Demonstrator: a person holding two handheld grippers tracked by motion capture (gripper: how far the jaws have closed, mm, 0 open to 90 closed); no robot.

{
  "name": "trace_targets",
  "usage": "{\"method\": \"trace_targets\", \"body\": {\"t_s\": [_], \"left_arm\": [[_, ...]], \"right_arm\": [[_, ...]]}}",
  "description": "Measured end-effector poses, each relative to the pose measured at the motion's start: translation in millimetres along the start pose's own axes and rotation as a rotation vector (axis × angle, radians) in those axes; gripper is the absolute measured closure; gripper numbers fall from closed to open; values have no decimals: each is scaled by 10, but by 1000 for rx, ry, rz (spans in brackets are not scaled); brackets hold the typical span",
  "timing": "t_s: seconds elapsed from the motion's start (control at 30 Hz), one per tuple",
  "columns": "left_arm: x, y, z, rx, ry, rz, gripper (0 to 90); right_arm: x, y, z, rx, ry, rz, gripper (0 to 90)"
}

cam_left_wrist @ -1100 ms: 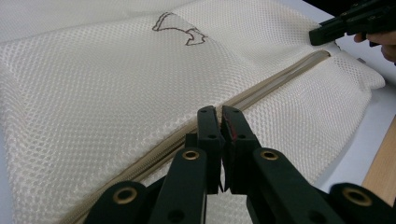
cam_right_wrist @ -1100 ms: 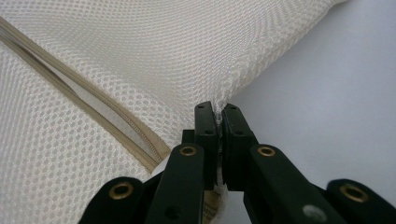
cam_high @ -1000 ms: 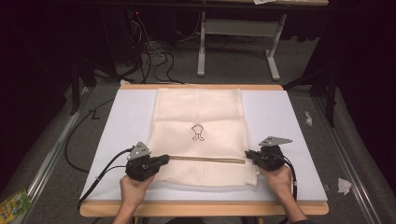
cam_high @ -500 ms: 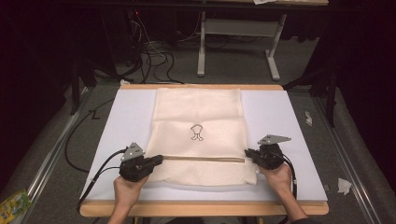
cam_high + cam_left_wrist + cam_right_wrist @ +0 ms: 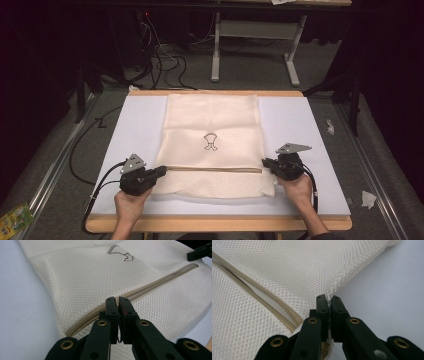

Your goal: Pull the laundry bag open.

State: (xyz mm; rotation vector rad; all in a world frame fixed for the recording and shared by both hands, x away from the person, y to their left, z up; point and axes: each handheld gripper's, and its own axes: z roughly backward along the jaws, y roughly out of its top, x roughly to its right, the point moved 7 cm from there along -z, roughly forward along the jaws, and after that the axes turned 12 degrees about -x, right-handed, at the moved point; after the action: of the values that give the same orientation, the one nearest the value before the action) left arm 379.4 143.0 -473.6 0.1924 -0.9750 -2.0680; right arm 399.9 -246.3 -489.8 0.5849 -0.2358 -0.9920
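A cream mesh bag point(image 5: 212, 115) lies flat on the white table mat point(image 5: 135, 130), with a small dark printed figure point(image 5: 211, 141) at its middle. A tan zipper point(image 5: 215, 169) runs across its near part. My left gripper point(image 5: 162, 171) is shut at the zipper's left end, its jaws point(image 5: 117, 300) pinched on the zipper point(image 5: 155, 282) line with the pull hidden between them. My right gripper point(image 5: 265, 162) is shut on the bag's right edge; mesh point(image 5: 287, 265) shows squeezed between its tips point(image 5: 328, 298). The zipper point(image 5: 262, 297) gapes slightly near that end.
The mat sits on a wooden board point(image 5: 215, 223) whose front edge is near the person's hands. Cables point(image 5: 100, 180) trail from the left gripper off the left side. A metal desk frame point(image 5: 255, 55) stands beyond the table. Paper scraps point(image 5: 369, 199) lie on the floor at right.
My left gripper has slid a little to the left along the zipper line, jaws still shut. The right gripper and the bag's right edge have stayed put.
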Motion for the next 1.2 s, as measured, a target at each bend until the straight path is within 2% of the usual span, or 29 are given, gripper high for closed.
{"method": "trace_targets", "body": {"t_s": [0.37, 0.53, 0.7, 0.83, 0.9, 1.0, 1.2], "left_arm": [[-66, 3, 34, 12, 11, 17, 870], [-68, -12, 26, -2, 22, 7, 870], [-72, 6, 40, 10, 15, 11, 871], [-77, 5, 52, 5, 20, 7, 870], [-93, 3, 64, 6, 35, 6, 870], [-143, -5, 105, 18, 33, 24, 870], [-172, -17, 131, 25, 36, 33, 870]], "right_arm": [[-5, 13, -4, 2, 5, 9, 879], [-8, 17, -8, 8, 5, 9, 879], [-14, 20, -11, 12, 7, 4, 879], [-26, 20, -31, -8, -8, 24, 879], [-36, 27, -15, 7, -17, 28, 879], [-27, 27, -20, 5, -28, 31, 879], [-39, 38, -21, 6, -24, 33, 879]]}}
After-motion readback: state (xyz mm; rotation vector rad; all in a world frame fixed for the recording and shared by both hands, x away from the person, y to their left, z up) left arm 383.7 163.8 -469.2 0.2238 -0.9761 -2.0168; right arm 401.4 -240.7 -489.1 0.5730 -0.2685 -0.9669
